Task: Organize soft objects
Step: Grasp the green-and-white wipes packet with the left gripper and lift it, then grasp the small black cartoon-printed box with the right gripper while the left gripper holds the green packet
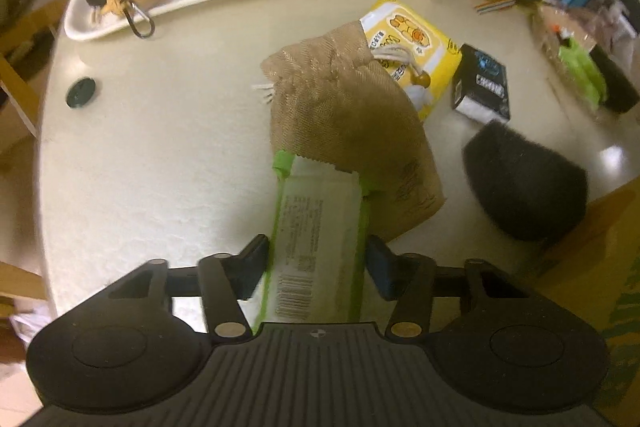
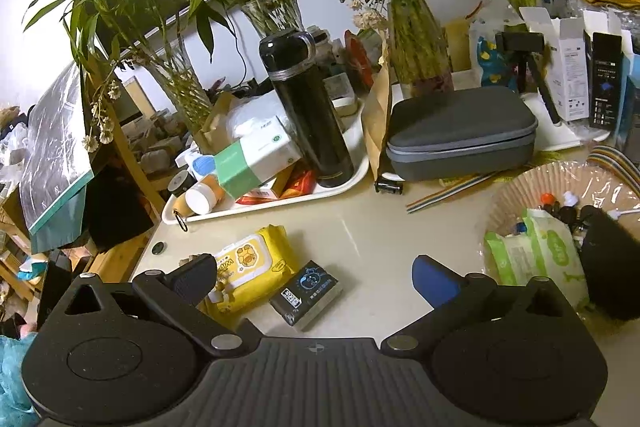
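My left gripper [image 1: 316, 259] is shut on a green-and-white wipes pack [image 1: 316, 239], held above the table. Just beyond it a tan drawstring pouch [image 1: 348, 119] lies partly over a yellow wipes pack [image 1: 416, 39]. A black tissue packet [image 1: 482, 87] and a black fuzzy pad [image 1: 524, 183] lie to the right. My right gripper [image 2: 316, 279] is open and empty above the table, over the yellow wipes pack [image 2: 252, 267] and the black tissue packet [image 2: 306, 295]. A paper-lined basket [image 2: 516, 187] on the right holds a green wipes pack [image 2: 540, 251] and a black soft item [image 2: 612, 267].
A white tray [image 2: 340, 183] at the back holds a black flask [image 2: 308, 115], a green-white box [image 2: 256, 159] and bottles. A grey zip case [image 2: 460, 135], vases with plants [image 2: 416, 39] and boxes stand behind. A dark round cap [image 1: 81, 92] lies at the table's left.
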Tool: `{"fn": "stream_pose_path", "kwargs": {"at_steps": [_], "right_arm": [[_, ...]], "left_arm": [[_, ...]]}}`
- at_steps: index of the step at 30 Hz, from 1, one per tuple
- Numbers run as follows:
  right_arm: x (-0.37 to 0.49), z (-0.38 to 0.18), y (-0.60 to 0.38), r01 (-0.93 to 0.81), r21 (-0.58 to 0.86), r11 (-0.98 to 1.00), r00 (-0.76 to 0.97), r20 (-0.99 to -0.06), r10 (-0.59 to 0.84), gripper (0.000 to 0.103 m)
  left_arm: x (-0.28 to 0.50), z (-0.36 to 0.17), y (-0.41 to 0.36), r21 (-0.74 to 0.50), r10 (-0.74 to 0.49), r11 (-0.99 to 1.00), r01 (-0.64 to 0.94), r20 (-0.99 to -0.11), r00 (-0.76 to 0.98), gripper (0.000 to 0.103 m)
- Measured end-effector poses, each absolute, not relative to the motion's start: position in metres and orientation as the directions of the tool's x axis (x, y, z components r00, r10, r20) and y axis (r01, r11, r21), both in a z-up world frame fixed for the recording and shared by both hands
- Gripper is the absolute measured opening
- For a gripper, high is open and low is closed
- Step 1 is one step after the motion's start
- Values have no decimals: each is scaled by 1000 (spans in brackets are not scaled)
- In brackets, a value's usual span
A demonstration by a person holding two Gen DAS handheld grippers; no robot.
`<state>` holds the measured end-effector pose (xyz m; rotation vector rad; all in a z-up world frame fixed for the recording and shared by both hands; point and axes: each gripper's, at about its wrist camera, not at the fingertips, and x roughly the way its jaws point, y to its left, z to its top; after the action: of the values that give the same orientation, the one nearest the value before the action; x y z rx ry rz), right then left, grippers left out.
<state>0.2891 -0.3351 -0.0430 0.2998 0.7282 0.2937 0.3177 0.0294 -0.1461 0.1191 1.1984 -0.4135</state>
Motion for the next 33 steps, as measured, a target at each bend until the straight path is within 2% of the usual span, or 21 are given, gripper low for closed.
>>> {"fn": "stream_pose_path", "kwargs": {"at_steps": [10,24,33], "right_arm": [[288,-40,-331,-169,343,924,713,-605,355,103],[292,-43,-329,-165,341,926,699,-621,353,103],[292,-42,-327,-172,346,922,697,-618,363,103]], "left_arm": [[316,-140,33,-136,-249,935,327,-909,335,46],[312,-99,38,-156,-275,947,280,-844,460,46],[304,-67,44,-128,-241,962,242,-819,521,46]]}}
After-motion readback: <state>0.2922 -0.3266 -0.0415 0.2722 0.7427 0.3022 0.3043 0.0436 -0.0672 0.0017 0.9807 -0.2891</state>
